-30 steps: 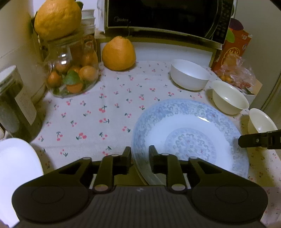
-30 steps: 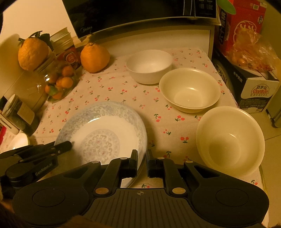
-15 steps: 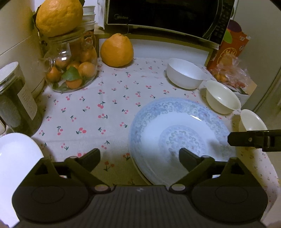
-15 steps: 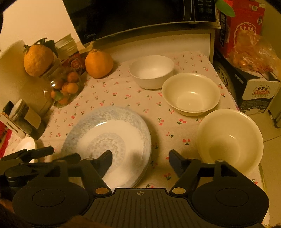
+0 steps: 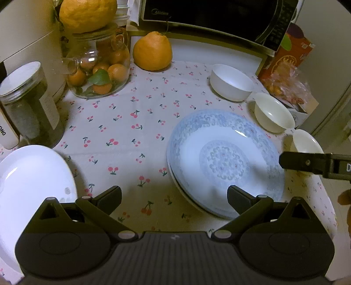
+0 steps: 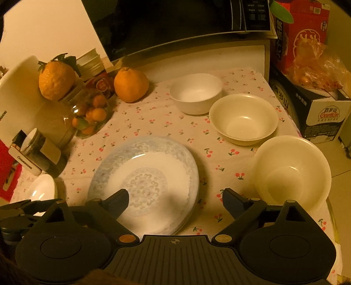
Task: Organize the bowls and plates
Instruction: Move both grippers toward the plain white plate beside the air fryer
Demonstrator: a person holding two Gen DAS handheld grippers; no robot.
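Left wrist view shows the left gripper and right gripper opening off the patterned plate, now stacked and released.

a cherry-print tablecloth covers the table below a black microwave, dim warm light.

Black left tool, ribbed grey body, silver pivot pins, black right tool, brass-coloured pins, round side discs

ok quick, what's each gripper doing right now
Left gripper: open and opening wider, holding nothing; the plate lies free on the cloth.
Right gripper: opening, holding nothing, pads clear of the plate.
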